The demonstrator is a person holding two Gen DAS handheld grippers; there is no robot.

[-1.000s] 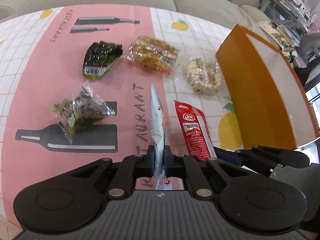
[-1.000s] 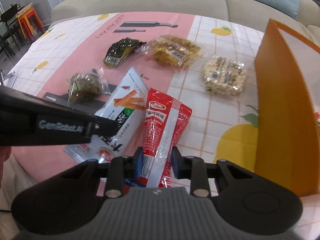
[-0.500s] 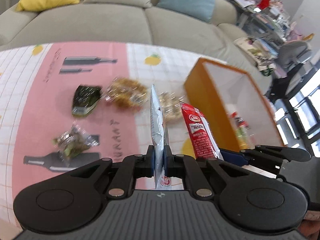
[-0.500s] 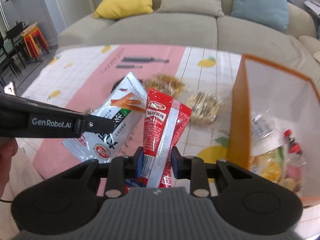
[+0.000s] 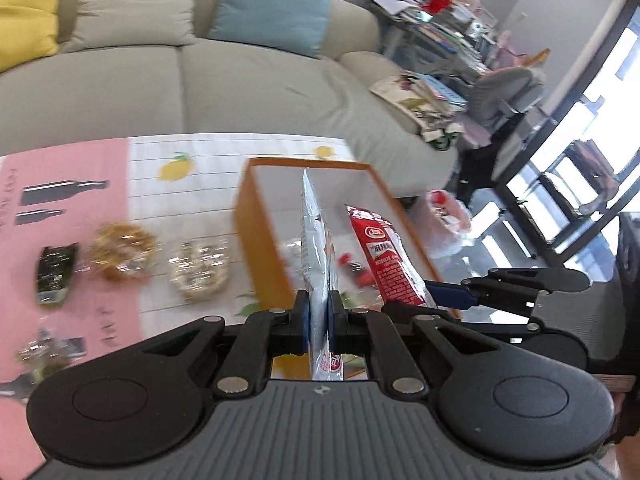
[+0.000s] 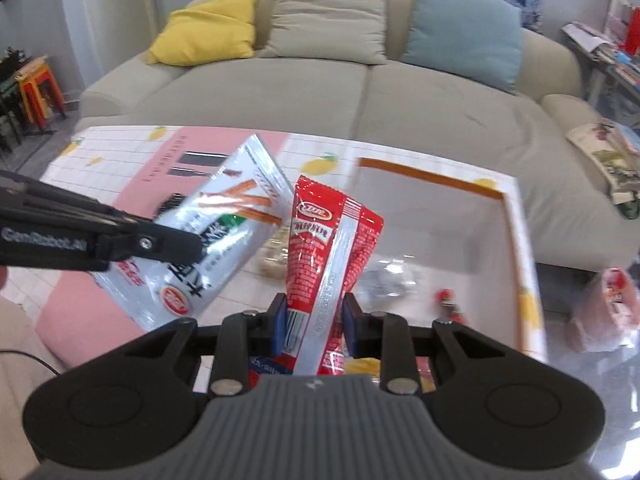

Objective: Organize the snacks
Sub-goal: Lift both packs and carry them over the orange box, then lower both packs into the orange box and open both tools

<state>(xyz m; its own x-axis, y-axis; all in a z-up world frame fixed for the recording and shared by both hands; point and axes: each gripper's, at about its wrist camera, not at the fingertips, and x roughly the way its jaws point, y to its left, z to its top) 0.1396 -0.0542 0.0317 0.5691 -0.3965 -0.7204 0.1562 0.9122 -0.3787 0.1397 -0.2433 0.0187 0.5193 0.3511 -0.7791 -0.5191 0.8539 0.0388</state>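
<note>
My left gripper (image 5: 319, 312) is shut on a silver-white snack packet (image 5: 316, 248), held edge-on in the air over the near rim of the orange box (image 5: 260, 240). The packet's printed face shows in the right wrist view (image 6: 216, 240). My right gripper (image 6: 314, 320) is shut on a red snack packet (image 6: 332, 248), held upright above the orange box (image 6: 508, 200); it also shows in the left wrist view (image 5: 386, 256). The box holds several snacks.
On the pink and white tablecloth (image 5: 68, 168) left of the box lie a pale cracker bag (image 5: 198, 268), a golden snack bag (image 5: 122, 248), a dark green packet (image 5: 56, 272) and a clear bag (image 5: 48, 352). A beige sofa (image 6: 360, 92) stands behind the table.
Both grippers have lifted their packets off the table and carried them right, over the orange box. The box interior has come into view.
</note>
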